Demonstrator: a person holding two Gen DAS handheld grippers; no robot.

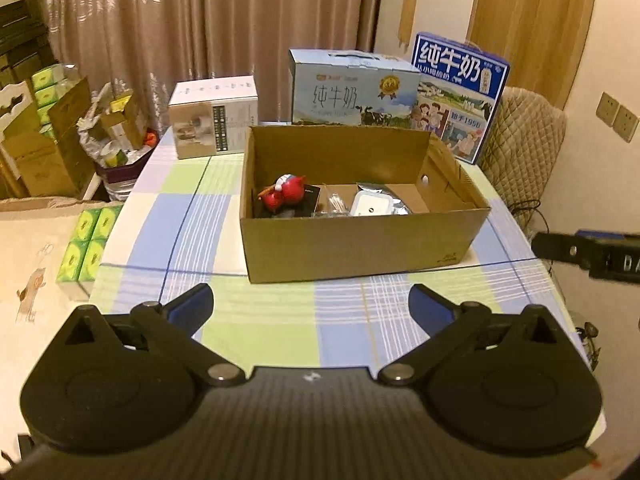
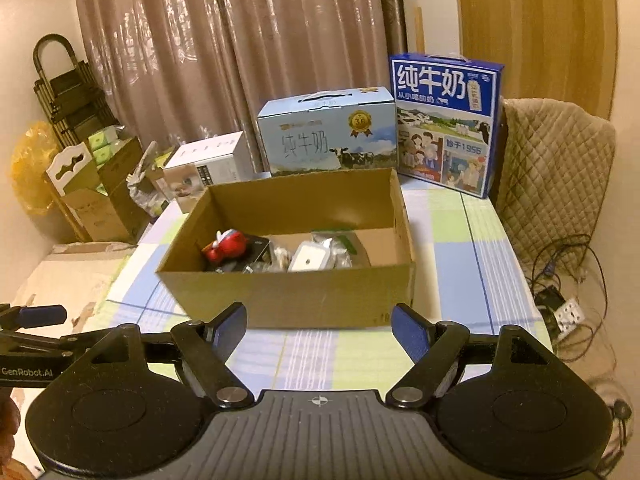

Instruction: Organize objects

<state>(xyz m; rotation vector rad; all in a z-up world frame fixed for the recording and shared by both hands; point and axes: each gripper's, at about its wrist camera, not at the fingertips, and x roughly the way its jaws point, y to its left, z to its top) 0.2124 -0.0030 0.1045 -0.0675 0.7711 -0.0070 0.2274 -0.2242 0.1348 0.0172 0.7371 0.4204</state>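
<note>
An open cardboard box [image 1: 360, 248] [image 2: 288, 292] stands in the middle of the checked tablecloth [image 1: 280, 328]. Inside it lie a red toy figure [image 1: 282, 194] [image 2: 226, 246], a white rounded case [image 1: 370, 204] [image 2: 310, 260], a silver foil bag [image 1: 394, 194] and a clear packet of small sticks [image 1: 334, 202]. My left gripper [image 1: 310, 296] is open and empty, a short way in front of the box. My right gripper [image 2: 318, 314] is also open and empty, just before the box's front wall. One finger of the other gripper [image 1: 560, 246] [image 2: 36, 316] shows at the edge of each view.
Behind the box stand a white carton [image 1: 216, 116], a light blue milk case [image 1: 352, 88] and a dark blue milk case [image 1: 456, 92]. Green tissue packs [image 1: 86, 248] lie left of the table. A quilt-covered chair [image 1: 528, 136] and cables with a power strip [image 2: 568, 308] are on the right.
</note>
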